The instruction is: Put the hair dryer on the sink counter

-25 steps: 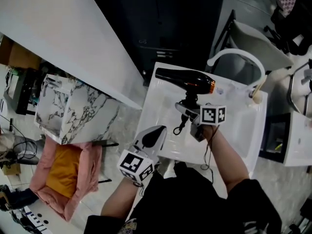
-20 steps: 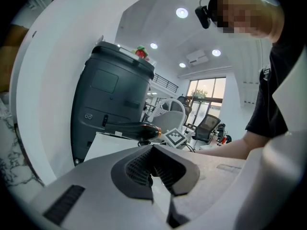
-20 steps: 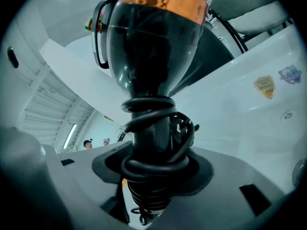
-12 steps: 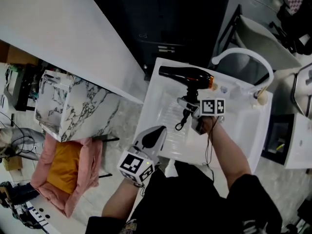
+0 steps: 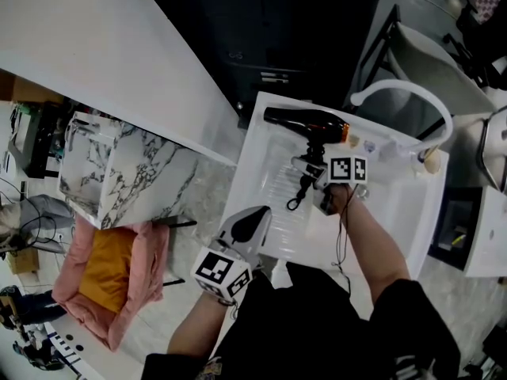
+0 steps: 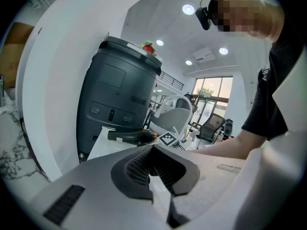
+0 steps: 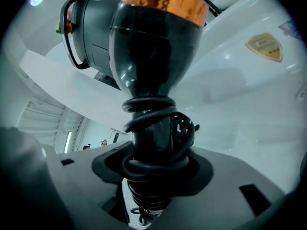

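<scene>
Your right hand-held gripper [image 5: 310, 169] grips the dryer [image 5: 305, 121] by its handle, the jaws standing partly apart round the handle and the black cord [image 7: 158, 128] coiled on it. The dryer is just right of centre in the head view, over the upper edge of the white sink [image 5: 380, 204], its barrel level, pointing left, orange ring at the right; you cannot tell whether it touches the sink. Your left hand-held gripper [image 5: 252, 220] is at lower centre by the sink's lower left edge, jaws together and empty, well apart from the dryer.
</scene>
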The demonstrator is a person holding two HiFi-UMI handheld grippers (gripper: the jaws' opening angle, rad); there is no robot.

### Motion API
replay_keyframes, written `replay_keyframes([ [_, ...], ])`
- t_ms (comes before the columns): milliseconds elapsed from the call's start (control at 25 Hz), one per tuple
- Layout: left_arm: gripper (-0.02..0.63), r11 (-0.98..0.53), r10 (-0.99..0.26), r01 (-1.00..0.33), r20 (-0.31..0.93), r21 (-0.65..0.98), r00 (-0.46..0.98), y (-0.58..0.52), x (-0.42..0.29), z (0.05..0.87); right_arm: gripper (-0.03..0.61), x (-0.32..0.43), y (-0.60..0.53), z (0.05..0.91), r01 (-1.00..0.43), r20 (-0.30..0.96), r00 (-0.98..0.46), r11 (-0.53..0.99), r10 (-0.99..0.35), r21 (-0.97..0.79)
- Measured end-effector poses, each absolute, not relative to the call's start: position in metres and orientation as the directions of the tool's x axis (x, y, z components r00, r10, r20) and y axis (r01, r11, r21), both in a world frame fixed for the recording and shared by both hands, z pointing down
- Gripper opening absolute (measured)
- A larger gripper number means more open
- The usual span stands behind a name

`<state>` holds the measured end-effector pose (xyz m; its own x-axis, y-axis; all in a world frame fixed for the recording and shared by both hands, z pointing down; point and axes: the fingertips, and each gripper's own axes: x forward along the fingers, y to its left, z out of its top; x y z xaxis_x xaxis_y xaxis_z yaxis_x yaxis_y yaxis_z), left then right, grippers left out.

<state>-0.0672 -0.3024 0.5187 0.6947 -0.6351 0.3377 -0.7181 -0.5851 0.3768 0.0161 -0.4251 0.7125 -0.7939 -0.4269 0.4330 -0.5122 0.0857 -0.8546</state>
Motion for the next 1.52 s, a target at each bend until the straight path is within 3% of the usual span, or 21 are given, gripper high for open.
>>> replay_keyframes([
  [600,0.003,-0.591,-0.628,-0.712,0.337,0.38,0.701,-0.312,-0.07,0.522,0.242,0.019,-0.433,0.729,-0.495,0.435,-0.788,0.027,-0.436,-0.869],
  [1120,0.003,-0.604,-0.609,-0.696,0.34,0.388,0.717,-0.316,-0.061,0.526,0.252,0.025,-0.436,0.744,-0.581,0.516,-0.74,0.024,-0.432,-0.814],
  [1320,0.003,-0.612,-0.6,-0.688,0.337,0.391,0.725,-0.314,-0.057,0.526,0.354,0.017,-0.432,0.747,-0.642,0.565,-0.726,0.09,-0.392,-0.761],
  [1520,0.003,-0.614,-0.598,-0.685,0.335,0.391,0.728,-0.312,-0.057,0.525,0.405,0.014,-0.432,0.747,-0.668,0.589,-0.707,0.095,-0.391,-0.738],
])
